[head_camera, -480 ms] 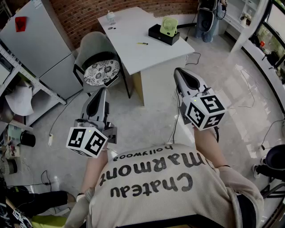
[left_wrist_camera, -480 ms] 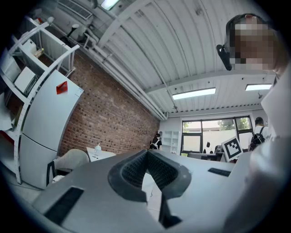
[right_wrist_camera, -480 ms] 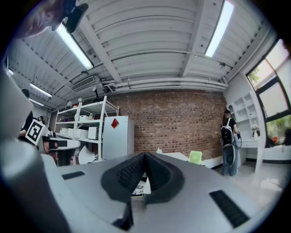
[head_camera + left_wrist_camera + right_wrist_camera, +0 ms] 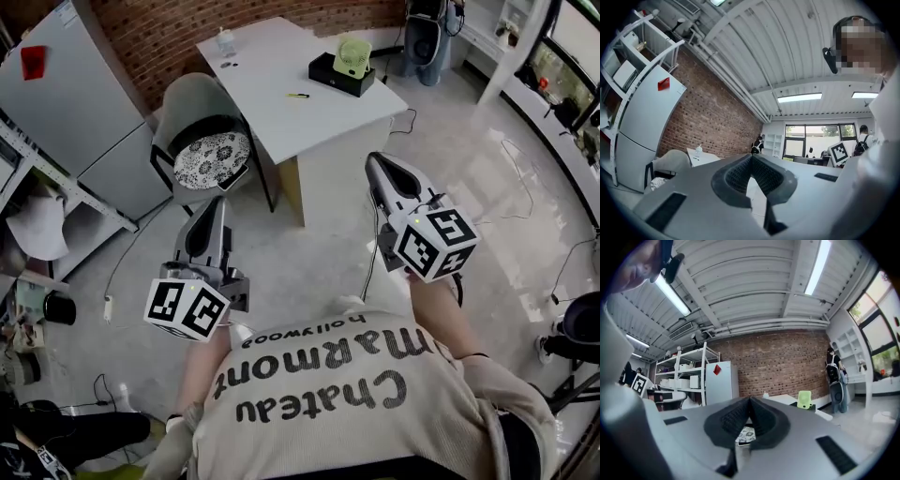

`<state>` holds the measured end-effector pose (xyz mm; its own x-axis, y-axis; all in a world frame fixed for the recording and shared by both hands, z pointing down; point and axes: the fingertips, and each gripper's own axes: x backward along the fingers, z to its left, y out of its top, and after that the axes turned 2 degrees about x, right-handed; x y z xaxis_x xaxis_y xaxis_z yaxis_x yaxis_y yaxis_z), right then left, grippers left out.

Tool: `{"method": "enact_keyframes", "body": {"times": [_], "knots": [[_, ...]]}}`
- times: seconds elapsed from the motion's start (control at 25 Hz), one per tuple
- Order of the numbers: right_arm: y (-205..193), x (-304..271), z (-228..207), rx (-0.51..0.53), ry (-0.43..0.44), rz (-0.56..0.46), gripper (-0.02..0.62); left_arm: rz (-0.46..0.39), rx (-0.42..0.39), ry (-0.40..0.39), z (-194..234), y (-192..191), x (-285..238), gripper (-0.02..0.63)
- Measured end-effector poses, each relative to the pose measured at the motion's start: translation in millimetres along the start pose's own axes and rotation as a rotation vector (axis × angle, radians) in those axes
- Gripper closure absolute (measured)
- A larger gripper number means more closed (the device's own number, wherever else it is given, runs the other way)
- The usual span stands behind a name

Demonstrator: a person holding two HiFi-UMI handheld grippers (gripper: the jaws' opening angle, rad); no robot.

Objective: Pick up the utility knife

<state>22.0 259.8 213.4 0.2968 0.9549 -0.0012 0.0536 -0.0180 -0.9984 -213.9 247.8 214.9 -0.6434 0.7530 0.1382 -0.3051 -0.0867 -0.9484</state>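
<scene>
The utility knife [image 4: 298,95] lies flat on the white desk [image 4: 272,122], near the middle of the top. It is a small yellow and black thing with bare desk all around it, so it looks easy to get at. A black box [image 4: 330,71] with a green fan [image 4: 353,54] on it sits near the right edge of the desk. A little bottle [image 4: 225,39] stands at the far corner of the desk. A grey chair [image 4: 199,101] with a patterned cushion is pushed up to the left side of the desk. Both claws are well away from the desk, out over the floor [image 4: 319,253] in front of it. The person holds them up close to the chest. The left claw [image 4: 751,157] has its two jaws pressed together, with nothing between them. The right claw [image 4: 750,399] is closed the same way and is empty too. Both point about level toward the desk, most likely because the person is only facing the desk and getting ready. I think the job has not really started, since the knife is untouched and too far off to reach. To pick it up, the person would need to come up to the desk and open one claw. Then the claw has to go down low, with one jaw on each side of the knife. The knife is thin and flat, so it may slide on the smooth desk or slip out if the jaws pinch only its edge.
</scene>
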Motion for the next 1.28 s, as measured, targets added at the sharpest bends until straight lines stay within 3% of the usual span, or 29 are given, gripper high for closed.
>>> {"method": "enact_keyframes", "body": {"times": [0.32,0.48,0.92,1.28], "knots": [[-18.8,-42.6,-12.6,-0.029,0.011,0.042,0.592,0.036,0.005,0.000,27.0,-16.1,-23.3,0.604],[-29.7,-85.8,-24.4,-0.030,0.040,0.071,0.592,0.012,0.025,0.064,62.5,-17.7,-45.6,0.604],[-29.3,-213.4,-92.2,-0.055,0.087,0.096,0.592,0.049,0.036,0.102,126.3,-21.8,-161.8,0.604],[-38.1,-277.2,-141.7,-0.058,0.122,0.121,0.592,0.048,0.043,0.114,153.1,-30.3,-237.9,0.604]]}}
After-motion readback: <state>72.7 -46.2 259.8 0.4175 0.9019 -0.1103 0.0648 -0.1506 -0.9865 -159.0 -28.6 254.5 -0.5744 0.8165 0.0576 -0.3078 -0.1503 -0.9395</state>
